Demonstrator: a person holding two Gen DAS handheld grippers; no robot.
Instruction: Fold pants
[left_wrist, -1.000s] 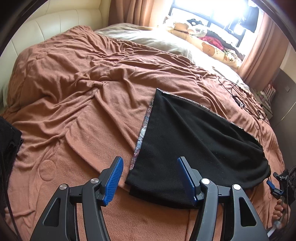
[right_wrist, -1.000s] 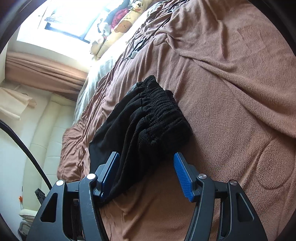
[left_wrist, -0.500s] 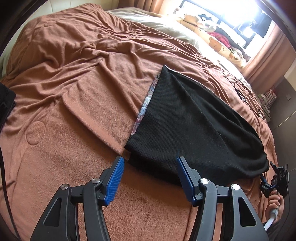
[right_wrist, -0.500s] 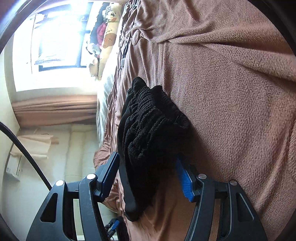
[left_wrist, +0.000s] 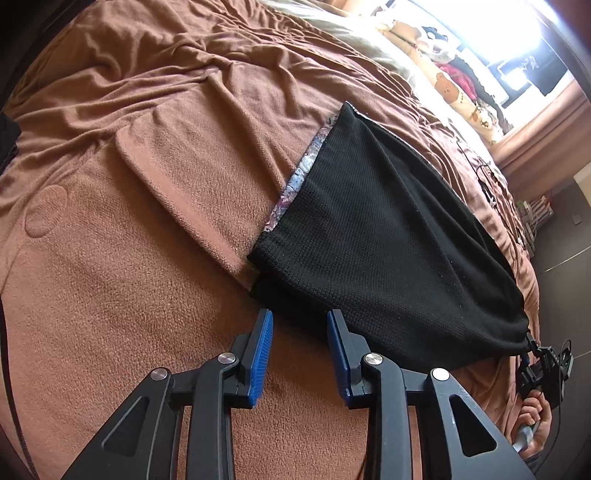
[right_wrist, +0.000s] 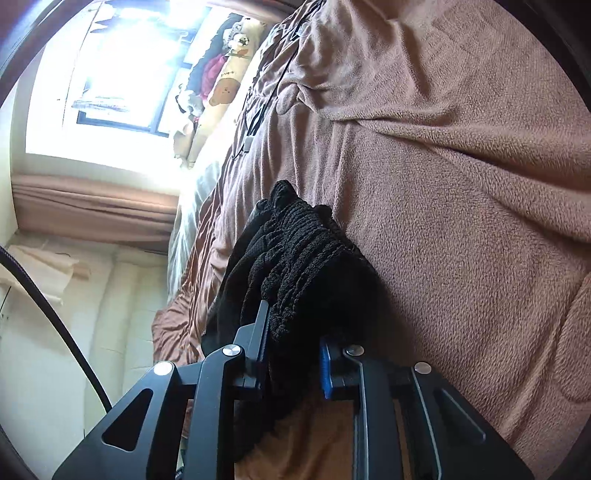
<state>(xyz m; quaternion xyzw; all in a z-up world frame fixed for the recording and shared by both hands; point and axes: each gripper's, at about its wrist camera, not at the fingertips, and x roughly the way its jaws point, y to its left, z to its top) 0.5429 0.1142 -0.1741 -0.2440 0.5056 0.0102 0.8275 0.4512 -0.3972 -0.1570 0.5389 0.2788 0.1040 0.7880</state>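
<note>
We are over a wide bed under a rumpled brown blanket (left_wrist: 147, 258), with a bright window (right_wrist: 122, 62) and brown curtains (right_wrist: 92, 206) beyond its far side. On the blanket lie the pants (left_wrist: 384, 236): black, coarsely knit, folded flat into a long wedge, with a strip of blue-grey patterned fabric (left_wrist: 299, 177) peeking out along their left edge. Seen from our right wrist, the pants (right_wrist: 295, 251) bunch into thick gathered ridges at the end.

Our left gripper (left_wrist: 300, 321) sits at the near hem of the pants, its blue pads (left_wrist: 263, 347) closing in; the hem lies just at the fingertips, and we cannot tell whether the pads press on it. Our right gripper (right_wrist: 291, 325) is closing on the gathered end, with black cloth filling the gap between its fingers and spilling below.

Past the pants, toward the window, a thin black cable (left_wrist: 484, 177) trails across the blanket, and a bear-print pillow (left_wrist: 454, 92) rests at the far edge.
</note>
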